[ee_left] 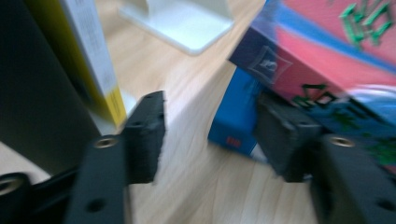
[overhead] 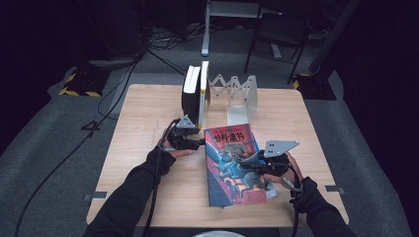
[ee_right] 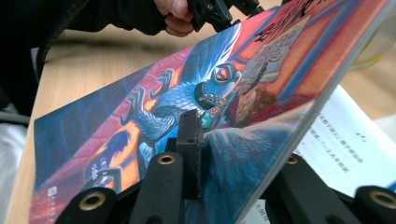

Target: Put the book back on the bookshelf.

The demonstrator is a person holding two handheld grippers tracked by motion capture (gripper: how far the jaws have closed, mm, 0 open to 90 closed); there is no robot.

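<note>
A: Where is the illustrated book [overhead: 232, 165]?

B: Near the front of the wooden surface [overhead: 143, 123], its right side lifted. The right gripper [overhead: 253, 167] pinches the front cover, one jaw on top of the cover, the other beneath it (printed pages show below).

A: And the left gripper [overhead: 201, 143]?

B: At the book's upper left corner, by the spine. Its jaws stand apart; one pad [ee_left: 280, 135] lies against the spine, the other is clear of it, so no pinch.

A: Behind it?

B: Two upright books [overhead: 195, 94] just beyond, beside a white folding bookend [overhead: 237, 98].
</note>
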